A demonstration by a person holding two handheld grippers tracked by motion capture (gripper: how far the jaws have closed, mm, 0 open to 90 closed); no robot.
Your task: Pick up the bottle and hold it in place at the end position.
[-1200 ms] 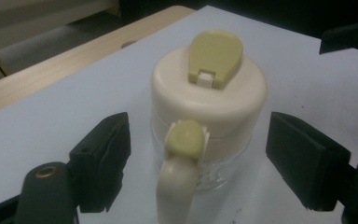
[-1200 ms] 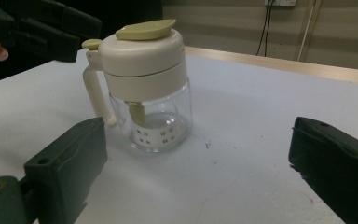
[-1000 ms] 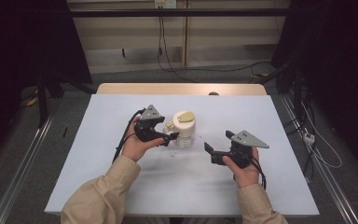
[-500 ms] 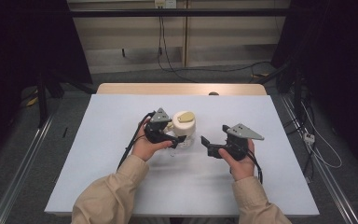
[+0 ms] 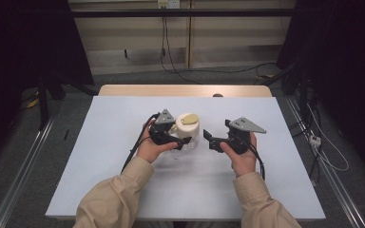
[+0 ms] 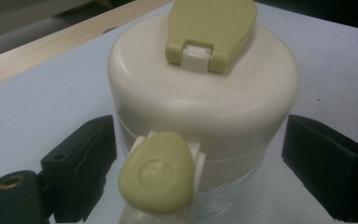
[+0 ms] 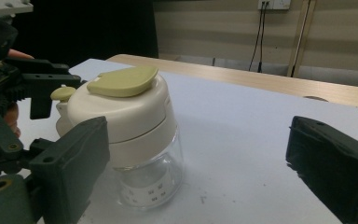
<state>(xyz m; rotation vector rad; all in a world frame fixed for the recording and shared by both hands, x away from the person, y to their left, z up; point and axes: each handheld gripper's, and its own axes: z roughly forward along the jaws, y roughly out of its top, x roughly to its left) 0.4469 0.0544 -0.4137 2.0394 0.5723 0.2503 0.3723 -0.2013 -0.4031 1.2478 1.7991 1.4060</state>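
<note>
A clear glass jar (image 5: 188,129) with a cream lid and an olive-green flap stands upright on the pale blue table (image 5: 100,156). My left gripper (image 5: 183,136) reaches around it from the left. In the left gripper view the jar (image 6: 205,93) sits between the two black jaws of the left gripper (image 6: 200,135), which have just been closing; each stands close beside the lid with a thin gap. My right gripper (image 5: 217,130) hovers open just right of the jar, nothing between its jaws. In the right gripper view the jar (image 7: 130,126) is ahead and left of the right gripper (image 7: 198,140).
A wooden strip (image 5: 185,90) runs along the table's far edge. Cables (image 5: 323,152) lie on the floor to the right, and a metal rail (image 5: 19,171) runs along the left. A black cable (image 5: 135,149) trails from the left gripper across the table.
My right gripper has moved left and slightly up, closer to the jar. The left gripper has edged right around the jar. The jar has stayed in place.
</note>
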